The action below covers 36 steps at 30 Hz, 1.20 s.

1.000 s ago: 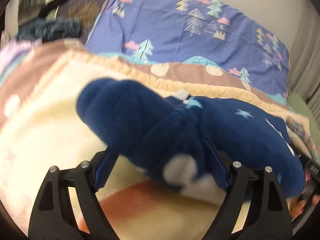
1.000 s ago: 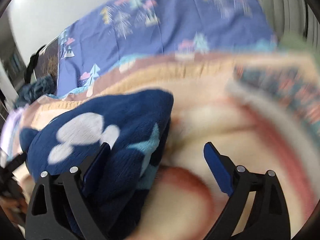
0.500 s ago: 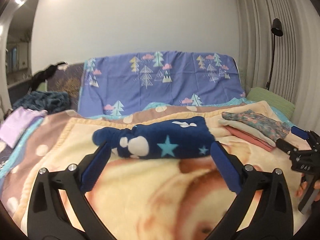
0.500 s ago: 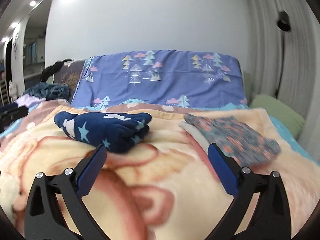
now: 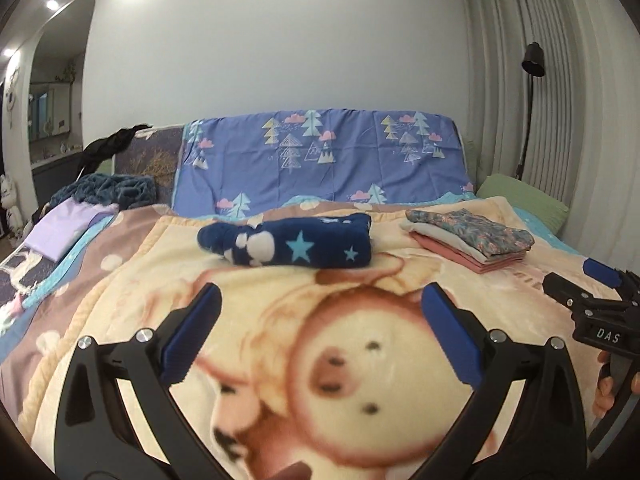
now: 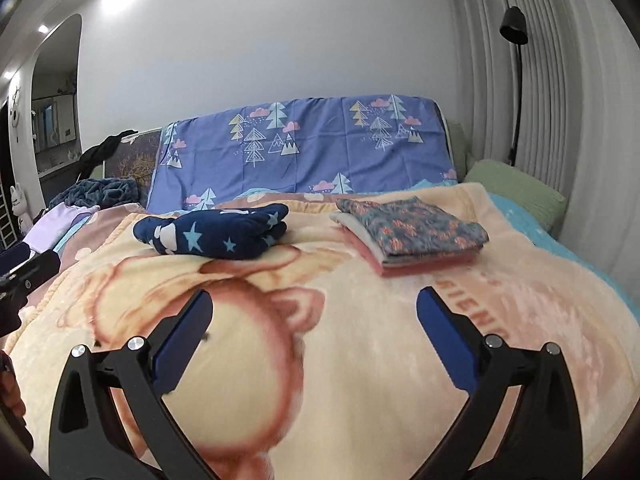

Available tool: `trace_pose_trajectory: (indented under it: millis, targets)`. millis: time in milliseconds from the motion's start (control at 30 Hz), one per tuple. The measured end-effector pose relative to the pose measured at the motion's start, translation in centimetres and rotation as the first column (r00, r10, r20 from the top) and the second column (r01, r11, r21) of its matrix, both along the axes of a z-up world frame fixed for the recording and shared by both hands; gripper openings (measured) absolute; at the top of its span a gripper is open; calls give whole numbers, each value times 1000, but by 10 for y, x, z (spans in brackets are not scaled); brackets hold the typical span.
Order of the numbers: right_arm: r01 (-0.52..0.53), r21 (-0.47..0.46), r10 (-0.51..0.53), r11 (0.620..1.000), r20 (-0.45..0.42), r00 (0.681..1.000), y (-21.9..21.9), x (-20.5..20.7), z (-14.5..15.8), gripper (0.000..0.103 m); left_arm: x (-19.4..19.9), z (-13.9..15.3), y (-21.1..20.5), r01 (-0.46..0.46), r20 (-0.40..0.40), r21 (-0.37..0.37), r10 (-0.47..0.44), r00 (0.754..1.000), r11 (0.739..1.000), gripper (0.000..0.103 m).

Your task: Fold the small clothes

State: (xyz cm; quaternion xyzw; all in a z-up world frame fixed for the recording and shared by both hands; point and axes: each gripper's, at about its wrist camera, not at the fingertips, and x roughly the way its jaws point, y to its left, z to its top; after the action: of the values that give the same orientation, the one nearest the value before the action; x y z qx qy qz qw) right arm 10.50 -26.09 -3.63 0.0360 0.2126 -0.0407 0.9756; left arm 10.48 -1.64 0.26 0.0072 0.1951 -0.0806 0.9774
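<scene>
Looking thru both wrist cams: left gripper (image 5: 318, 312) and right gripper (image 6: 314, 312) both gaping as wide as they go, nothing btwn the blue pads, nothing held. Both hang over the pig-print blanket (image 5: 340, 360), well short of the clothes.

Task item: navy star-print fleece garment (image 5: 296, 246), folded into a chunky bundle, lying on the blanket at approx 12 o'clock from the left gripper, more like 11 o'clock from the right one (image 6: 216, 236). Not touching either tool.

View diffs: left cam catches the other gripper poking in at 3 o'clock w/ "DAS" lettering, plus fingertips (image 5: 606, 384) at the edge. Right cam only gets a black sliver of the left tool at 9 o'clock. Right cam shows the folded stack (image 6: 416, 232) much clearer; in left cam it sits at 2 o'clock (image 5: 472, 244).

Counts: 2 grippers, 1 navy bundle, 1 stack w/ a floral piece on top, something pale under it and pink at the bottom (exact no. of layers hard to tell), 1 floor lamp (image 6: 514, 24), 1 green pillow (image 6: 516, 192), 1 purple tree-print sheet (image 5: 320, 164).

Hard to see: dark heap and lilac cloth (image 5: 68, 224) at 10 o'clock are partly cut off; blanket print is blurry up close.
</scene>
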Motion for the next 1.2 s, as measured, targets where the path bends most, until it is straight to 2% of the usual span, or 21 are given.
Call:
trace_pose_trajectory:
  millis: [67,133,200,467,733,1200]
  targets:
    - [-9,-15,9,1000,-20,1000,6,-13,-1,102,-11,-3,-1,-38,-21,28,39,999,999,101]
    - [-8,-34,7,999,-34,999,13,-21,-2,102,-21,-7,-4,-100,-40,95,104,994,990,101]
    - [-13,-43,11,999,-39,999,20,-31,-4,102,-28,-11,-5,-113,-57,116,120,991,987,101]
    - [-29,-38,27,999,-46,999,32,-50,-3,102,-50,-17,-9,-83,-129,110,97,987,991,101]
    - [-7,-29,4,1000,-78,997,28,-52,-6,102,-55,-21,-17,-72,-178,121,93,980,990,101]
    - [-4,-35,0,999,-116,993,31,-42,-14,102,-51,-29,-15,-69,-210,117,93,973,991,101]
